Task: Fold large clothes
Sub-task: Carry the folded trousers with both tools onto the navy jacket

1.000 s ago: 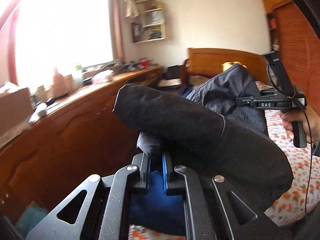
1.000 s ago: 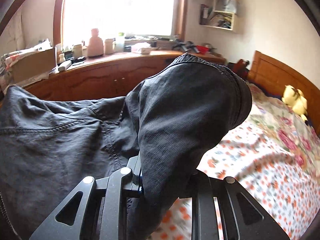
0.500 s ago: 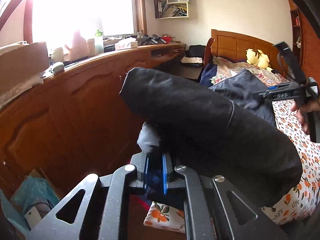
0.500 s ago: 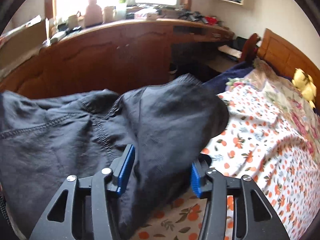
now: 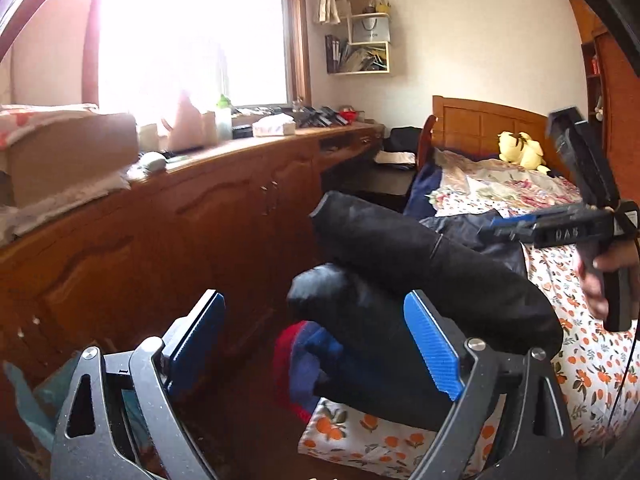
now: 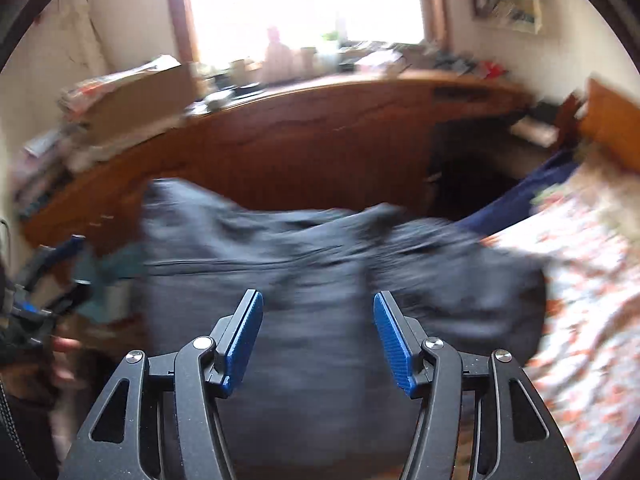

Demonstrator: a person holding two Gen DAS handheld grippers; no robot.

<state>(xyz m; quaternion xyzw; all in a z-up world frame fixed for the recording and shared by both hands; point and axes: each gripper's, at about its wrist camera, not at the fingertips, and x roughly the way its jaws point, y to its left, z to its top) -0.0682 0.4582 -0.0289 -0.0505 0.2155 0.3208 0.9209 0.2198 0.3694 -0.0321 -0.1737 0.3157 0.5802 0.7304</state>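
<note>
A large dark garment (image 5: 424, 280) lies bunched over the corner of the bed (image 5: 592, 376), one rolled end sticking out toward the cabinet. My left gripper (image 5: 316, 344) is opening wide. The garment's end sits by the right blue pad (image 5: 432, 352) but is not pinched. In the blurred right wrist view the same garment (image 6: 320, 264) spreads out just beyond my right gripper (image 6: 320, 340), whose jaws are opening with nothing pressed between the pads. From the left wrist view, the right gripper (image 5: 504, 226) hovers over the garment's far side, held by a hand (image 5: 600, 280).
A long wooden cabinet (image 5: 180, 232) runs under the window, topped with a cardboard box (image 5: 68, 148) and bottles. Red and blue clothes (image 5: 300, 364) lie beside the bed corner. A yellow plush toy (image 5: 520, 150) sits by the headboard. A teal bag (image 5: 44, 396) lies low left.
Both grippers went from shut on the dark garment to spread apart, letting it go. Both hands came down and the garment sank onto the bed.
</note>
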